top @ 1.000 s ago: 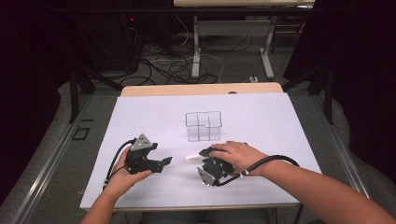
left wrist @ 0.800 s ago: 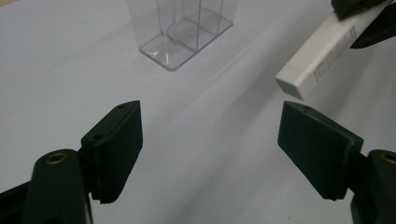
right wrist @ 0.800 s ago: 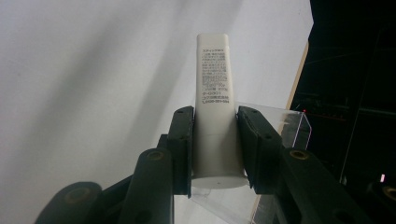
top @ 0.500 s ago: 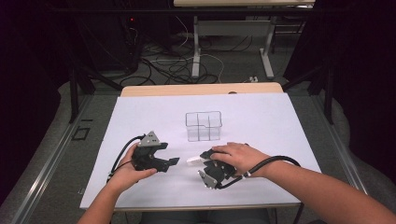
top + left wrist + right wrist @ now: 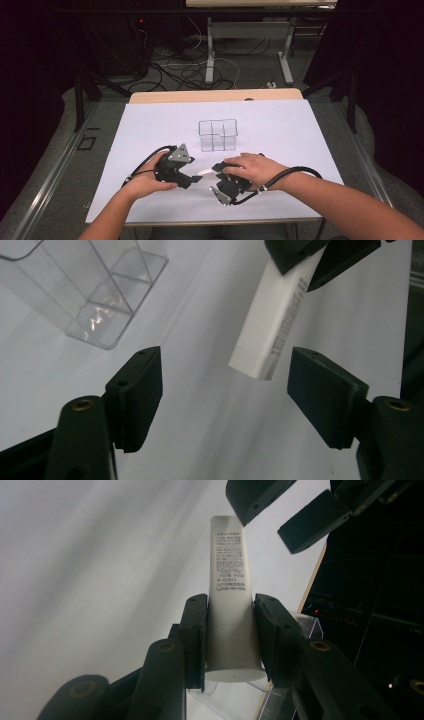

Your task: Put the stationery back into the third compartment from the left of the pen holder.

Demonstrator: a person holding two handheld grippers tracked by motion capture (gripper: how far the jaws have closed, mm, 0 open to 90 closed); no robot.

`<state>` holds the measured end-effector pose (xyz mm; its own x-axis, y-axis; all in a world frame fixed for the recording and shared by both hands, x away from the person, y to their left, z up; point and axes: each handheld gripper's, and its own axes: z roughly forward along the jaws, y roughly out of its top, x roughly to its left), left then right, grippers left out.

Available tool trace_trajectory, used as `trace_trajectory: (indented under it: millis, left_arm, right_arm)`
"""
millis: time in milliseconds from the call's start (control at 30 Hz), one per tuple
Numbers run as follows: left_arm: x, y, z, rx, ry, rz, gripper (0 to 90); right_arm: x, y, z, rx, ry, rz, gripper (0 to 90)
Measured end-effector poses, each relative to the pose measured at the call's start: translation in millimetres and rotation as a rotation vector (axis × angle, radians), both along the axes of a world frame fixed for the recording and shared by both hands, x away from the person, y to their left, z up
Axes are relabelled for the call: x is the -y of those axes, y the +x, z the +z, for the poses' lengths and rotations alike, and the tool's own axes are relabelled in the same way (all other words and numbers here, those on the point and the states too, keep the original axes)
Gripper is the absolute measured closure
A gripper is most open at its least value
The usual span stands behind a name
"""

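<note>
The right gripper (image 5: pixel 216 172), in the lower middle of the high view, has its jaws clamped on a white tube (image 5: pixel 229 605). In the right gripper view the tube stands between the two black jaws in the centre of the frame, both pressed against its sides near the flat cap end, while its printed, flattened end points toward the top of the frame.

The left gripper (image 5: pixel 192 177), just left of it in the high view, has its jaws apart. They have just been closing, and in the left gripper view the free end of the tube (image 5: pixel 272 325) hangs in the upper right of the frame, between the jaws but touching neither, nearer the right-hand one.

In the high view the tube (image 5: pixel 206 171) is a short pale bar bridging the two grippers above the white sheet on the desk (image 5: pixel 280 125). A clear plastic box with dividers (image 5: pixel 217 134) stands on the sheet behind the grippers, nearer the centre of the frame; it also appears in the upper left of the left gripper view (image 5: pixel 95 295).
</note>
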<state>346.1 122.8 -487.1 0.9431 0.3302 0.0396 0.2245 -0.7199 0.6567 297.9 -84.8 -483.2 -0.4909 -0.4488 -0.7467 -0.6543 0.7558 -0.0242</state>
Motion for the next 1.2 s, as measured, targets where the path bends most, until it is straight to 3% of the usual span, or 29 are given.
trace_trajectory:
  millis: [167,300,667,1200]
  left_arm:
    - [9.6,3.8,0.0,0.019,0.032,-0.073,36.5]
    - [15.8,5.8,-1.7,-0.002,0.046,-0.103,37.8]
    - [29.3,11.2,-4.8,-0.044,0.062,-0.138,48.7]
    - [41.7,7.7,-9.1,-0.032,0.117,-0.169,60.3]
  right_arm:
    - [1.4,-1.1,-1.5,0.016,-0.009,0.01,67.1]
    - [2.5,-1.3,-2.7,0.025,-0.017,0.018,67.1]
    - [-1.6,-1.9,-6.5,0.054,-0.023,0.053,67.1]
    - [-8.4,-3.1,-11.0,0.058,-0.034,0.075,67.0]
